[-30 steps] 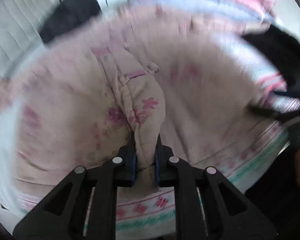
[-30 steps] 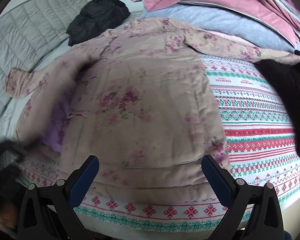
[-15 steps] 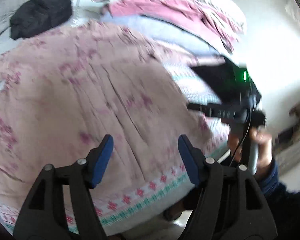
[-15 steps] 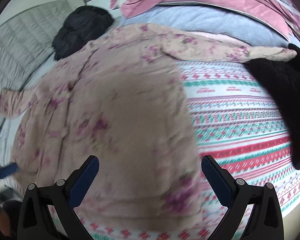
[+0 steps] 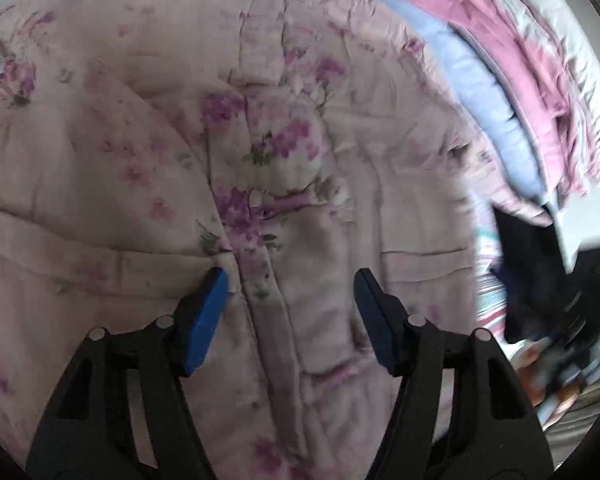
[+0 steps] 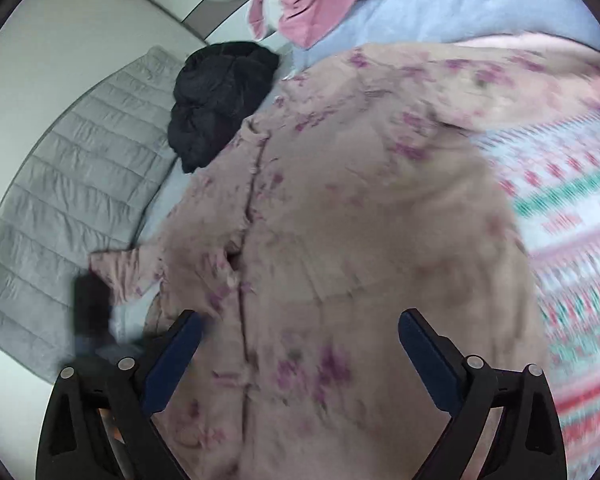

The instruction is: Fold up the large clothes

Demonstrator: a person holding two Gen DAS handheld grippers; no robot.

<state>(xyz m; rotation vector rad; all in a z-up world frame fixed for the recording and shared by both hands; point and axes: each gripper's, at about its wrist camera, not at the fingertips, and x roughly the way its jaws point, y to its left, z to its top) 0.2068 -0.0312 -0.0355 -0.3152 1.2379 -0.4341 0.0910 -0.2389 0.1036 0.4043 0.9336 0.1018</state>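
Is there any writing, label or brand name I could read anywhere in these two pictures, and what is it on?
None can be read.
Flowered pink coat: only a flower print, no tag or label showing.
Patterned blanket: red and green woven bands, too blurred to tell whether any hold letters.
Black jacket: no logo visible.
Left claw and right claw: no markings visible.

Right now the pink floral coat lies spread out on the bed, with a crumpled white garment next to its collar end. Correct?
Not quite. The right wrist view shows the crumpled garment is black, not white. The rest holds: the pink floral coat lies spread out on the bed.
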